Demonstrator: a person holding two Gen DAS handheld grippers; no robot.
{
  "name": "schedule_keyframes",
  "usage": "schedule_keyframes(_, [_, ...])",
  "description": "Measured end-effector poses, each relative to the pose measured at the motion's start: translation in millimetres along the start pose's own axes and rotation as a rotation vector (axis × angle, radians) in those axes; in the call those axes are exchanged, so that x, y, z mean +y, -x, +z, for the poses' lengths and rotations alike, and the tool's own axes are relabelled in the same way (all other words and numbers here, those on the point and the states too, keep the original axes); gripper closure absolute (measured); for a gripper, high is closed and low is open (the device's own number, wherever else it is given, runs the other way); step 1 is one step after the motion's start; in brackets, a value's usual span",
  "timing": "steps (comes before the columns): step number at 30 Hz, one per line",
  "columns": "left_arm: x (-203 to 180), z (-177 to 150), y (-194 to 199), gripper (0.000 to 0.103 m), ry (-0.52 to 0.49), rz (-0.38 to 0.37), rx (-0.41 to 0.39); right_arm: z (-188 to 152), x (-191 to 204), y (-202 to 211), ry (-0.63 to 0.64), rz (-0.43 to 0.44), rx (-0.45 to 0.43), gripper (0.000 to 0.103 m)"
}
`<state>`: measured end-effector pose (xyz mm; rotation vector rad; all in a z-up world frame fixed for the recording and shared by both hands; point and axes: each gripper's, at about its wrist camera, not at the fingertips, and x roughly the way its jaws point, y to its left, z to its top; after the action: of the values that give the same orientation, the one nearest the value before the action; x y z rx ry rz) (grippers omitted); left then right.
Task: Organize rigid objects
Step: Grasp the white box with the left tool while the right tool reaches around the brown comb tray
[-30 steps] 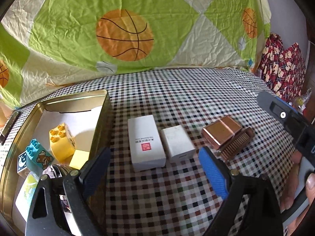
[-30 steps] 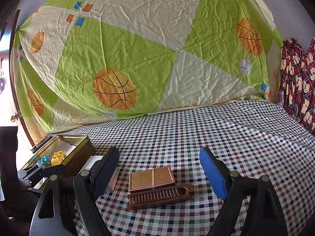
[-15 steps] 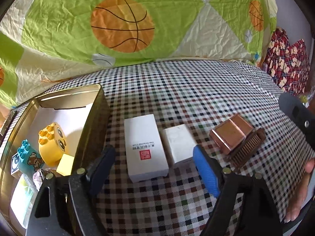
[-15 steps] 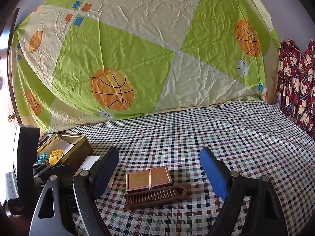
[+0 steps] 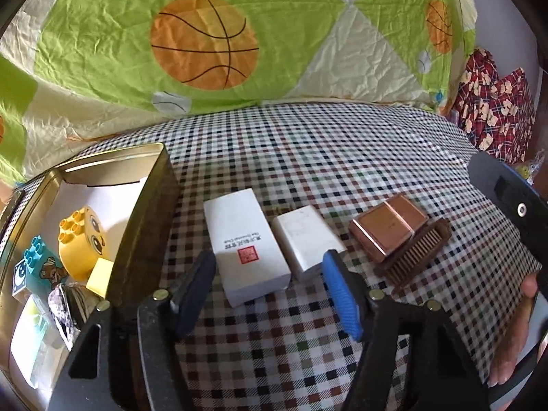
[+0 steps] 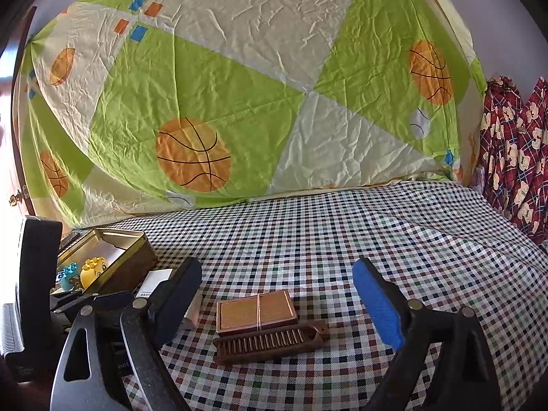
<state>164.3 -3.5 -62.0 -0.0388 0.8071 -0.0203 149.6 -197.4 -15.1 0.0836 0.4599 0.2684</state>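
Observation:
On the checked cloth lie a tall white box (image 5: 245,239) with a red stamp, a smaller white box (image 5: 304,239), a flat copper box (image 5: 388,227) and a brown comb (image 5: 416,255). My left gripper (image 5: 269,267) hovers at the near ends of the two white boxes. Its jaws are closing, both boxes show between the fingers, and the pads touch neither. My right gripper (image 6: 277,270) is over the copper box (image 6: 255,311) and comb (image 6: 270,340). Its jaws are opening and hold nothing.
A gold tin (image 5: 144,212) at the left holds a yellow toy block (image 5: 80,243), a blue block (image 5: 37,267) and other small items. A basketball-print sheet (image 6: 239,102) hangs behind. Red patterned fabric (image 6: 513,157) lies at the right. A hand (image 5: 513,342) grips the right tool.
The left gripper's jaws have narrowed around the white boxes, which now sit closer in its view. The right gripper's jaws have spread slightly wider; it stays over the copper box.

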Motion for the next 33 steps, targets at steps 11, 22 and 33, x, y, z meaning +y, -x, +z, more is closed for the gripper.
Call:
schedule_keyframes(11, [20,1,-20,0.052,0.076,-0.047,0.072,0,-1,-2,-0.004,-0.001,0.012,0.011])
schedule_keyframes(22, [21,-4,2,0.063,0.055,-0.022,0.002,-6,-17,-27,-0.086,0.07,0.172,0.011])
schedule_keyframes(33, [24,-9,16,0.063,0.061,-0.034,-0.05,-26,18,-53,0.13,0.072,0.397,0.005])
